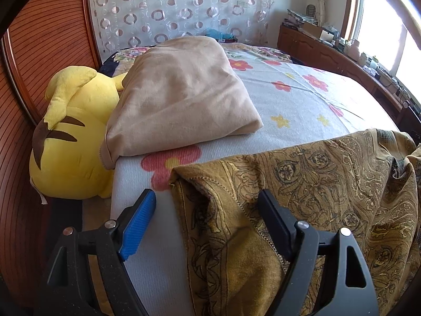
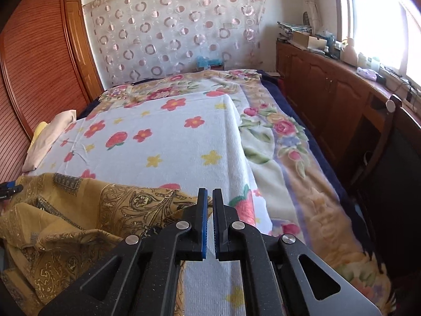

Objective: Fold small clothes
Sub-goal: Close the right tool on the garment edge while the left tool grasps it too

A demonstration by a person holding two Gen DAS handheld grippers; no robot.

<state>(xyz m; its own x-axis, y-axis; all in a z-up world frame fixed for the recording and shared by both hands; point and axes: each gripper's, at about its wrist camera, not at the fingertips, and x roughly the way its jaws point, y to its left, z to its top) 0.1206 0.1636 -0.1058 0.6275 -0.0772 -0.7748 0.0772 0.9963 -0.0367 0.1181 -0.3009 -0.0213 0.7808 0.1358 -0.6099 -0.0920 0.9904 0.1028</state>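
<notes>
A mustard-yellow garment with dark paisley print lies rumpled on the near part of the flowered bed sheet. My left gripper is open, with the garment's left hem corner lying between its two fingers. In the right wrist view the same garment lies at lower left. My right gripper has its jaws nearly closed with a thin gap, just past the garment's right edge; I see no cloth between the blue pads. The left gripper's tip shows at the far left.
A folded beige blanket and a yellow plush toy lie on the bed's left side by a wooden wardrobe. A flowered quilt covers the bed's right side. A wooden cabinet with clutter runs under the window.
</notes>
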